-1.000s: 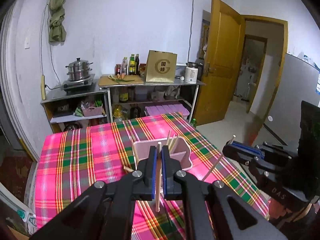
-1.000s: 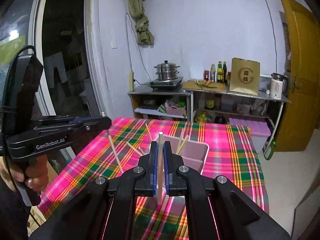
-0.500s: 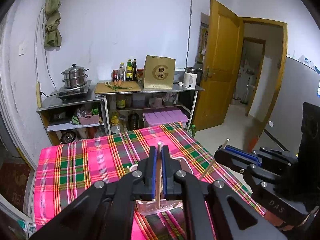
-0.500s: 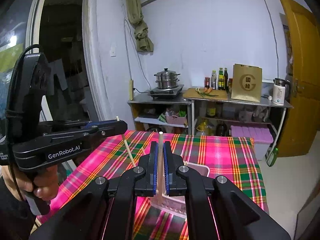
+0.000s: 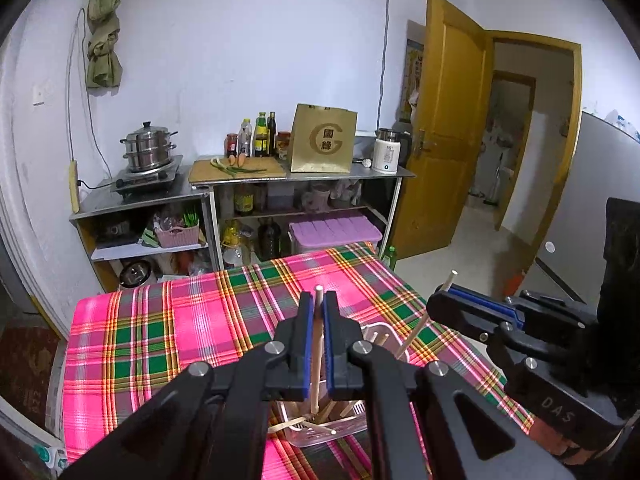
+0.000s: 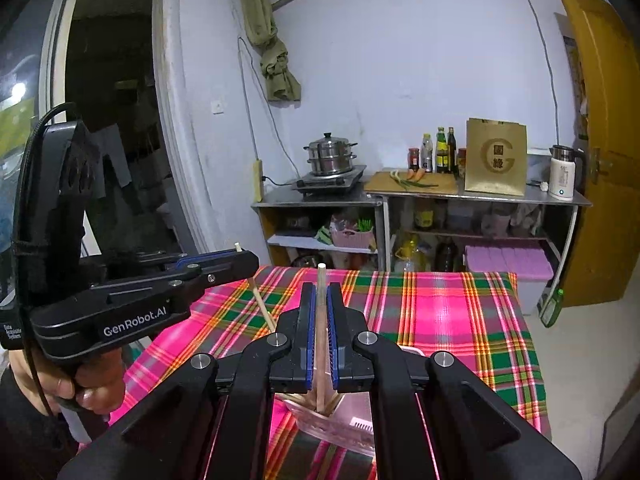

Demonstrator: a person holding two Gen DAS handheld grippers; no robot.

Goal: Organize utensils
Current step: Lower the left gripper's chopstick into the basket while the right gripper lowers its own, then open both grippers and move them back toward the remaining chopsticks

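My left gripper (image 5: 316, 304) is shut on a pale wooden chopstick (image 5: 317, 350) held upright, its lower end just over the pink utensil holder (image 5: 340, 424). The holder stands on the plaid tablecloth (image 5: 180, 328) with several chopsticks leaning inside. My right gripper (image 6: 321, 300) is shut on a second upright chopstick (image 6: 320, 344), whose lower end reaches down among the sticks in the same holder (image 6: 352, 424). Each gripper also shows in the other's view: the right gripper (image 5: 448, 298) beside the holder with its stick slanting down, the left gripper (image 6: 240, 258) held by a hand (image 6: 92, 384).
Behind the table stand metal shelves (image 5: 248, 184) with a steamer pot (image 5: 148, 152), bottles, a cutting board, a brown paper bag (image 5: 324, 144) and a kettle. A yellow door (image 5: 448, 120) hangs ajar at the right. A dark doorway (image 6: 112, 120) lies at the left.
Both grippers moved forward over the table with their chopsticks. The holder, earlier ahead of the fingers, now sits directly beneath them, and the sticks' lower ends hang over it.
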